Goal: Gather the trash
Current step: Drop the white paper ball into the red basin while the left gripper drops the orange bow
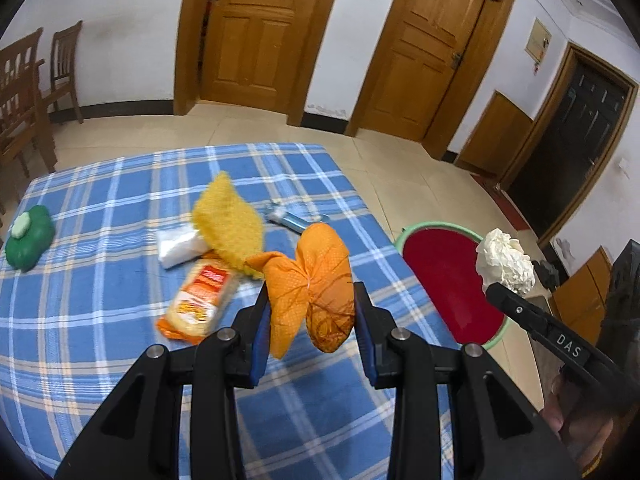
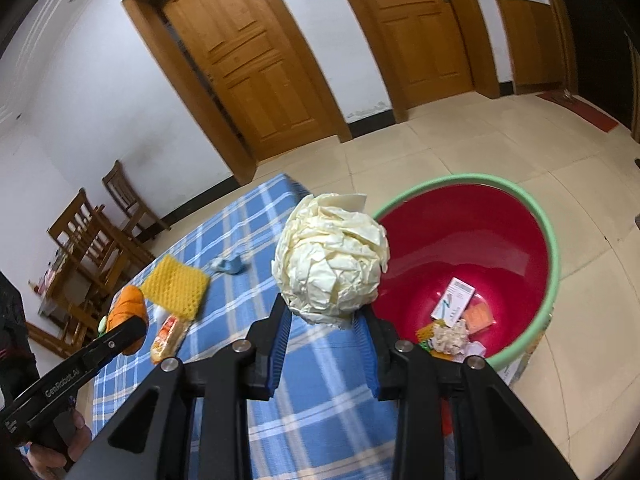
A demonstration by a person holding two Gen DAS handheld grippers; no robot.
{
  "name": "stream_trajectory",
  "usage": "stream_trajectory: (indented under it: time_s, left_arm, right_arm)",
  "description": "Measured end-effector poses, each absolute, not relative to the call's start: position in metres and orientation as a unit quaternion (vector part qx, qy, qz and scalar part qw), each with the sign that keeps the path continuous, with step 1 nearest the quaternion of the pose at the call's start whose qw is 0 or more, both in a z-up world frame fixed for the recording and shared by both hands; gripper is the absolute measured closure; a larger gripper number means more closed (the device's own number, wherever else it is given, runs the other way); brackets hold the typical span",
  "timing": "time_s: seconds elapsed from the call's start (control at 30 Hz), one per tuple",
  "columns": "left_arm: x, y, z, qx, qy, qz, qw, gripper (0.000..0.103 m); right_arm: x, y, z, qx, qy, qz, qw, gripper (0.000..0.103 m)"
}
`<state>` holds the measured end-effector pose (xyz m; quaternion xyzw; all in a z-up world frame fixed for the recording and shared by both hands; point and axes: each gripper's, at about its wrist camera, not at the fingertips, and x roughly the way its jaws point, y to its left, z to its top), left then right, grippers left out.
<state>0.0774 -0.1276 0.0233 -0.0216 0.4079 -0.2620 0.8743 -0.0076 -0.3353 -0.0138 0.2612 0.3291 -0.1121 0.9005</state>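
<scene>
My left gripper [image 1: 312, 312] is shut on a crumpled orange wrapper [image 1: 310, 284], held above the blue plaid tablecloth [image 1: 100, 320]. My right gripper [image 2: 326, 320] is shut on a ball of crumpled cream paper [image 2: 330, 258], lifted at the table's edge beside the red basin [image 2: 516, 240]. That basin, green-rimmed, stands on the floor right of the table and holds a white box [image 2: 452, 298] and several scraps. From the left wrist view the paper ball [image 1: 506, 262] and the right gripper [image 1: 508, 292] hang over the basin [image 1: 452, 276]. The right wrist view shows the orange wrapper [image 2: 128, 306] in the left gripper [image 2: 134, 326].
On the cloth lie a yellow mesh sponge [image 1: 228, 220], an orange snack packet [image 1: 202, 300], a white bag [image 1: 178, 246], a blue wrapper [image 1: 288, 218] and a green toy [image 1: 30, 238]. Wooden chairs [image 1: 24, 92] stand far left. Tiled floor and wooden doors [image 1: 256, 28] lie beyond.
</scene>
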Motion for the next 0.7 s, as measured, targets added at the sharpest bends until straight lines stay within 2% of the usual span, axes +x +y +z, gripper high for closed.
stream_trajectory:
  time_s: [0.7]
  left_arm:
    - [0.074,-0.223,0.018,0.062,0.421,-0.319,0.847,0.066]
  right_arm:
    - [-0.035,-0.413,-0.053,0.338,0.336,-0.177,0.861,0.060]
